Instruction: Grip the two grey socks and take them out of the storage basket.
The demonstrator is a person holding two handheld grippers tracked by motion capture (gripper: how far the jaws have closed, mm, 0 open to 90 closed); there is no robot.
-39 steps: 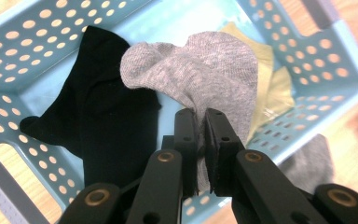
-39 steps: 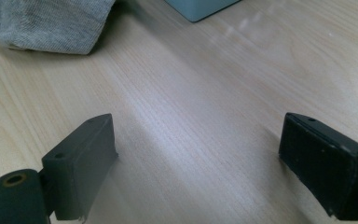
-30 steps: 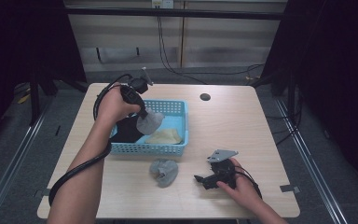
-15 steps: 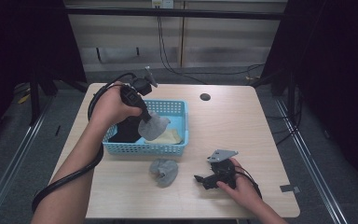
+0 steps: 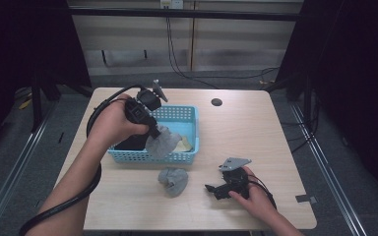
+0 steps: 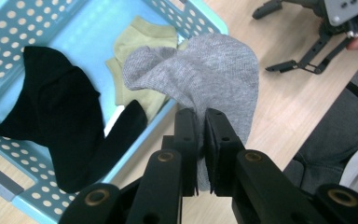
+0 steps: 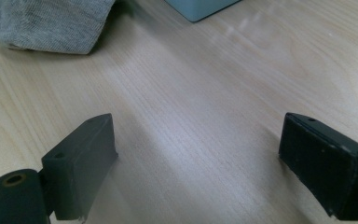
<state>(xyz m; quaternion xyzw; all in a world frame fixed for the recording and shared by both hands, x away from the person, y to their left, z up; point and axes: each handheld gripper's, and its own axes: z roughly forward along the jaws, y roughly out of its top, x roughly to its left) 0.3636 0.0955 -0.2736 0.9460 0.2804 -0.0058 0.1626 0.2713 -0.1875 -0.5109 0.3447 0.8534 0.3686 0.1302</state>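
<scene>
**Grey sock lifted over basket**

Nearest me, my right gripper (image 5: 215, 189) rests on the table (image 5: 275, 142), jaws wide apart. A crumpled grey sock (image 5: 173, 180) lies beside it. Farther, my left gripper (image 6: 200, 126) pinches another grey sock (image 6: 214, 74) above the blue basket (image 5: 189, 129), over black socks (image 6: 60, 121) and an olive sock (image 6: 140, 51).

grey socks (image 5: 163, 141): 2 | black sock (image 6: 60, 121): 1 | green sock (image 6: 140, 60): 1 | basket (image 5: 189, 129): 1

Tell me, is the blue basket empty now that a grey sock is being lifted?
No. The left gripper view shows a black sock and a pale green sock lying in the blue basket.
</scene>
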